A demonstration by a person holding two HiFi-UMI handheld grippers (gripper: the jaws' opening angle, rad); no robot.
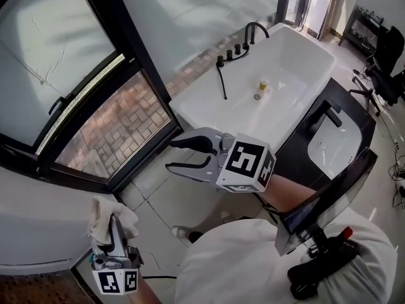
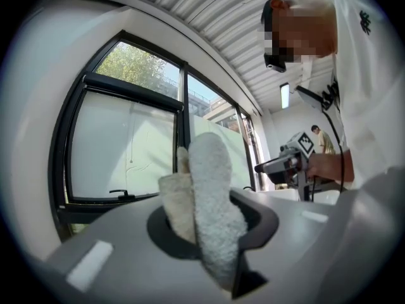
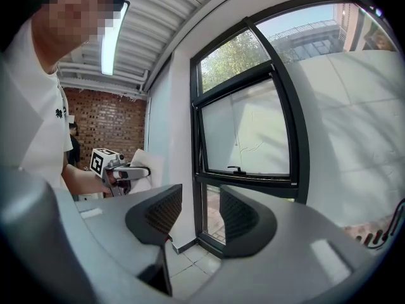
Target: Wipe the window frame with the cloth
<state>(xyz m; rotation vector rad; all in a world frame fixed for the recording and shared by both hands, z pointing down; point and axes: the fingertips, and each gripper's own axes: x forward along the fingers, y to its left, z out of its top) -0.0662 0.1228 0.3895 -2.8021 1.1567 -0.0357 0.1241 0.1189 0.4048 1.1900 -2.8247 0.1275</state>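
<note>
A white terry cloth is bunched in my left gripper, low at the left of the head view, a short way from the black window frame. In the left gripper view the cloth stands up between the jaws of the left gripper, with the window frame beyond it. My right gripper hovers open and holds nothing, mid-view over the floor. In the right gripper view the right gripper faces the window frame, whose handle sits on the lower sash.
A white bathtub with black taps stands under the window wall at the back right. A black vanity with a sink is on the right. Tiled floor lies below the window. A chair stands at the far right.
</note>
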